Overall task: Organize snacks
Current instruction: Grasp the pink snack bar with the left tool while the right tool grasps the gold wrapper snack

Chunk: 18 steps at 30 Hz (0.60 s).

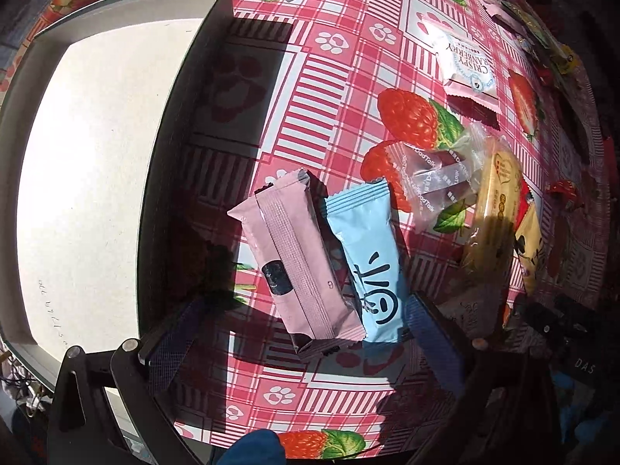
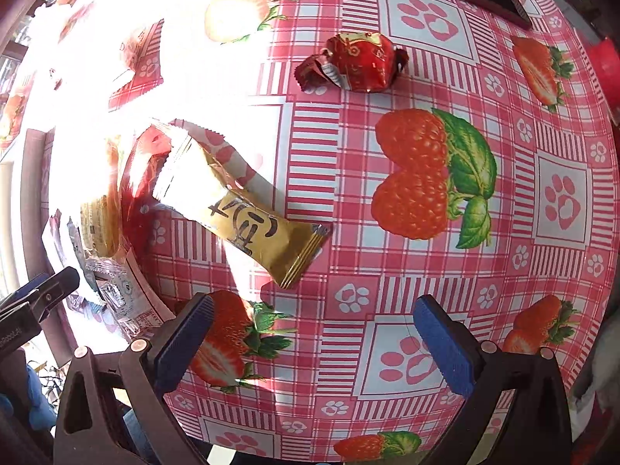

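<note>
Both tongs open over the snacks on the desk

The left tongs (image 1: 298,333) stand open around the near ends of the pink bar (image 1: 298,259) and blue pack (image 1: 368,259), whose long axes run near to far; the box (image 1: 89,178) is left. The right tongs (image 2: 314,345) are open, the gold bar (image 2: 240,209) lying diagonally far-left.

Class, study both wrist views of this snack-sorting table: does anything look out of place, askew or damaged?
Nothing looks spilled or torn. The oddity is placement: the white box holds nothing, while the snacks lie loose on the tablecloth. The pink packet lies partly over the blue packet, both at a slant. The gold bar also lies diagonally.
</note>
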Motion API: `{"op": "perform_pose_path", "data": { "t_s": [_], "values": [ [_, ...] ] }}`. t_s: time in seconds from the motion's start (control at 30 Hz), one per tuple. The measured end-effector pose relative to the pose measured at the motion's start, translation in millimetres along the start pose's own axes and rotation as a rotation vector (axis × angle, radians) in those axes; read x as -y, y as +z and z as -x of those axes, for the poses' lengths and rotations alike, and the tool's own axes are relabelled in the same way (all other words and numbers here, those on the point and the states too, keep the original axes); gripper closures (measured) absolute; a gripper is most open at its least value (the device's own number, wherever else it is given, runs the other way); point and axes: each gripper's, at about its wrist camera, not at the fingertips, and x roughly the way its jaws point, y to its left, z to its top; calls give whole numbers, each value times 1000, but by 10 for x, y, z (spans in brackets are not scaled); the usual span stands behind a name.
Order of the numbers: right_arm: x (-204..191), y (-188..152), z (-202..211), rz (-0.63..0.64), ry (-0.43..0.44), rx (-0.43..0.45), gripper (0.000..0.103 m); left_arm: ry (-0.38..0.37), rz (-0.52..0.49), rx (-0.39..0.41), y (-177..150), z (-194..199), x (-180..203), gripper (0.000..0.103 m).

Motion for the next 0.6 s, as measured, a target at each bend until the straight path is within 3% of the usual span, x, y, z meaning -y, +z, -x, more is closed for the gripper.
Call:
{"op": "perform_pose_path", "data": {
  "t_s": [0.27,0.47,0.6],
  "values": [
    [-538,367,-113,177,-68,16,0,-27,55,22,-84,102,-193,0],
    [-587,571,-209,208,-80,10,0,10,125,12,-179,161,-429,0],
    [-463,625,-334,240,-74,5,0,122,31,21,-118,119,-282,0]
  ]
}}
